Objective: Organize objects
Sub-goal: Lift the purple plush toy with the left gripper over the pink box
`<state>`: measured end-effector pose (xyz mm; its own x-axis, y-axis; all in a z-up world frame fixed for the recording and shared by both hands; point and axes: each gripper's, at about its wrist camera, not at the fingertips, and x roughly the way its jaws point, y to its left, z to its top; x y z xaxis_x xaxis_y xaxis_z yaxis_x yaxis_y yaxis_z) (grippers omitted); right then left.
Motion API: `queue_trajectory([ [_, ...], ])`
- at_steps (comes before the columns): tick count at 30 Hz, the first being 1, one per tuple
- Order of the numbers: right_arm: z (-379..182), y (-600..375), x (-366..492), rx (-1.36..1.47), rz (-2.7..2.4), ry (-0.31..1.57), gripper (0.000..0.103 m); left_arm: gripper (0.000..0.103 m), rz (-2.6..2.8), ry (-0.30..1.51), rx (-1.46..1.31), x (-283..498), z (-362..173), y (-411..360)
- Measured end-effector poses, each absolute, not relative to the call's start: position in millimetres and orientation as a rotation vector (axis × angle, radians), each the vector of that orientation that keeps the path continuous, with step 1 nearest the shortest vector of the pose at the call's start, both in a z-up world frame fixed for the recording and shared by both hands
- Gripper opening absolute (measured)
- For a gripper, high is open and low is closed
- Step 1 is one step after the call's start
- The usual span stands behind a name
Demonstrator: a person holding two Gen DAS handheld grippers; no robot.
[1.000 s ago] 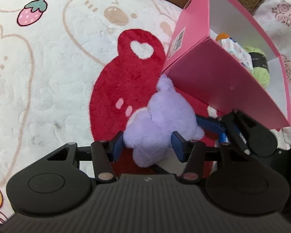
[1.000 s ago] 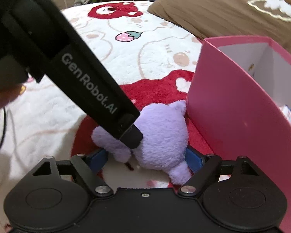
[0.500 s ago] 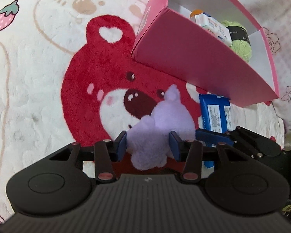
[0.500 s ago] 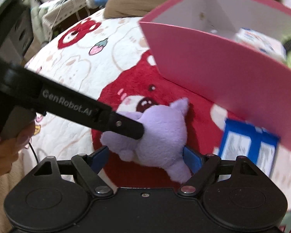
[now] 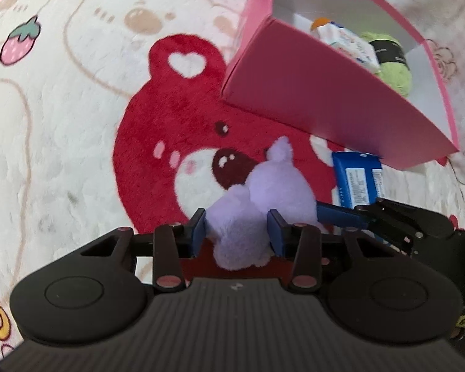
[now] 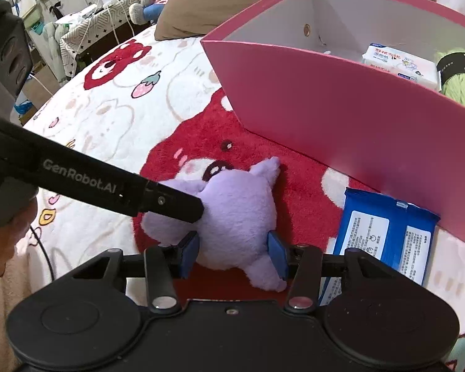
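Purple plush toy lies on the red bear print of the blanket, in front of the pink box. Left gripper jaws closing, blue pads pressed into one end of the toy, fabric bulging between them. Right gripper jaws also closing, pads against the toy's flanks on both sides, body squeezed between. Blue wipes pack flat beside the toy, touching the box wall. Inside the box: white tissue pack, green yarn.
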<state>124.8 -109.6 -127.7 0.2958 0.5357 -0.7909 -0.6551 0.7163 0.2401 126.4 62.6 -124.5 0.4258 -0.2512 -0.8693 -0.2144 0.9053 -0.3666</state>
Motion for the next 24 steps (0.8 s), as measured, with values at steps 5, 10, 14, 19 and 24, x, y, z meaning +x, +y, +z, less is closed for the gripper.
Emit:
queue_trajectory([
  [5,-141.2,-104.1,127.5,-0.126,0.772,0.999,0.058,0.038,-0.031,1.144,-0.457,128.4,-122.4,56.8],
  [10,-132.1,-105.4,114.2,-0.115,0.757,0.965,0.054,0.038,-0.078,1.082,-0.441,120.5,-102.3,52.9],
  [14,-117.8,-109.7,105.9,-0.104,0.728,0.944,0.054,0.038,-0.105,1.047,-0.368,116.3,-85.9,39.7],
  [19,-100.3,-116.5,96.4,-0.099,0.686,0.934,0.056,0.038,-0.15,1.068,-0.364,111.9,-75.2,32.4],
  [24,-84.1,-128.5,76.3,-0.102,0.665,0.91,0.057,0.038,-0.206,1.068,-0.366,101.6,-57.9,23.4],
])
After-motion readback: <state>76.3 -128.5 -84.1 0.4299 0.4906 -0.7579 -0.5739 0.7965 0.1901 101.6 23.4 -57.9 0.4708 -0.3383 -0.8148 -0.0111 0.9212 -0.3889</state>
